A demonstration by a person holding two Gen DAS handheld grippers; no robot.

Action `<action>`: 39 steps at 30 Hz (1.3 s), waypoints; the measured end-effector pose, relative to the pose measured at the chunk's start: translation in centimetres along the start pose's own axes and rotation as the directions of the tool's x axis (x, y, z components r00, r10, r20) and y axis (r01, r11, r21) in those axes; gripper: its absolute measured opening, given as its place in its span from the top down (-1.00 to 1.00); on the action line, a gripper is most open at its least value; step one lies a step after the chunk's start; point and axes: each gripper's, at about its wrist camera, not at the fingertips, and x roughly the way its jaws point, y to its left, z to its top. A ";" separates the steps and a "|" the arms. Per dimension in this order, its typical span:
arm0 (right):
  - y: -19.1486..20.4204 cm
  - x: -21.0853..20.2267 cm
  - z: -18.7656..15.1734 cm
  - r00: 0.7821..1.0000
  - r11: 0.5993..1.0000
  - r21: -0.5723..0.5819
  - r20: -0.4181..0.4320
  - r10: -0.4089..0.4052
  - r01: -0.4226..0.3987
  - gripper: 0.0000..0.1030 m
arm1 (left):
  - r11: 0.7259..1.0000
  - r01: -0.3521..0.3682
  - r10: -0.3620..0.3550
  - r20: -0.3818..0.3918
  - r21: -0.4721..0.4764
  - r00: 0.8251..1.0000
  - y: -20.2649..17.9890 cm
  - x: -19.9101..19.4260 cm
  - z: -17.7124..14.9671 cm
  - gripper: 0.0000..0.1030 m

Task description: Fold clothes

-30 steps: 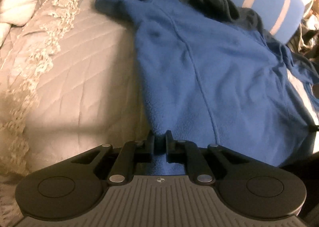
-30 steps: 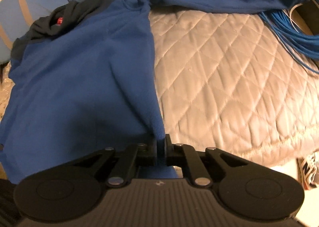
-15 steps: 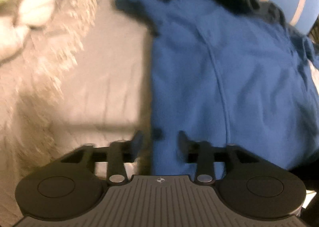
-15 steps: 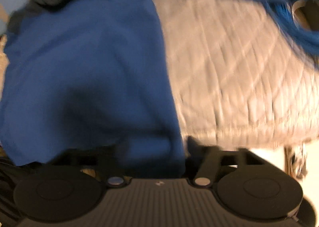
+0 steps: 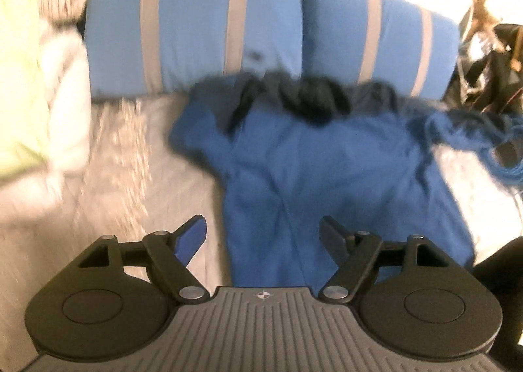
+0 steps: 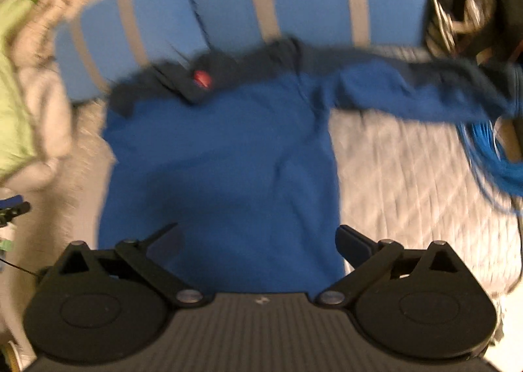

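Observation:
A blue fleece pullover point(image 5: 333, 176) with a dark navy collar lies flat on the grey quilted bed point(image 5: 130, 195), collar toward the pillows. It also shows in the right wrist view point(image 6: 222, 169), one sleeve point(image 6: 418, 94) stretched out to the right. My left gripper point(image 5: 263, 234) is open and empty, above the pullover's lower left edge. My right gripper point(image 6: 258, 241) is open and empty, above the pullover's lower right part. Both views are blurred.
Two blue pillows with grey stripes point(image 5: 228, 32) stand behind the collar. A white and green duvet point(image 5: 29, 84) is piled at the left. A coil of blue cable point(image 6: 490, 156) lies at the bed's right edge. Dark clutter point(image 5: 490, 55) sits at the far right.
Both grippers were shut on the pullover's bottom hem; they have opened, let it go and pulled back and up. The pullover now lies flat.

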 end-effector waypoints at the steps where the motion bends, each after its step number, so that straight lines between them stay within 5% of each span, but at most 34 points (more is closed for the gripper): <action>1: 0.4 -1.5 1.1 0.999 1.000 -0.013 0.034 0.022 -0.022 -1.00 | 1.000 0.002 -0.002 0.022 0.003 1.000 0.0 -1.0 1.1 -0.49; 7: 1.7 -8.2 8.1 0.953 0.997 -0.070 0.298 0.062 -0.043 -1.00 | 1.000 -0.004 0.002 0.220 0.007 0.975 -0.2 -4.7 8.3 -0.51; 15: 3.4 -11.2 15.9 0.903 0.998 -0.055 0.429 0.032 -0.010 -1.00 | 0.995 0.057 -0.020 0.393 -0.081 0.919 0.0 -4.4 14.9 -0.52; 23: 5.2 -11.4 14.1 0.949 0.995 -0.102 0.315 0.029 0.003 -1.00 | 0.990 0.098 -0.061 0.313 -0.103 0.948 2.0 -3.9 14.0 -0.52; 28: 6.2 -14.5 10.8 0.955 0.985 -0.149 0.268 0.129 -0.091 -1.00 | 0.977 0.188 -0.160 0.233 -0.100 0.959 4.0 -6.4 12.5 -0.52; 31: 7.0 -17.6 9.5 0.926 0.972 -0.195 0.329 0.187 -0.127 -1.00 | 0.952 0.284 -0.257 0.204 -0.115 0.945 5.1 -8.5 12.3 -0.53; 35: 6.3 -21.7 8.8 0.863 0.954 -0.177 0.411 0.294 -0.241 -1.00 | 0.910 0.397 -0.363 0.235 -0.117 0.902 5.9 -11.7 11.8 -0.59; 39: 5.5 -24.0 8.4 0.810 0.961 -0.164 0.519 0.274 -0.221 -1.00 | 0.929 0.363 -0.317 0.342 -0.079 0.885 5.6 -13.9 11.7 -0.66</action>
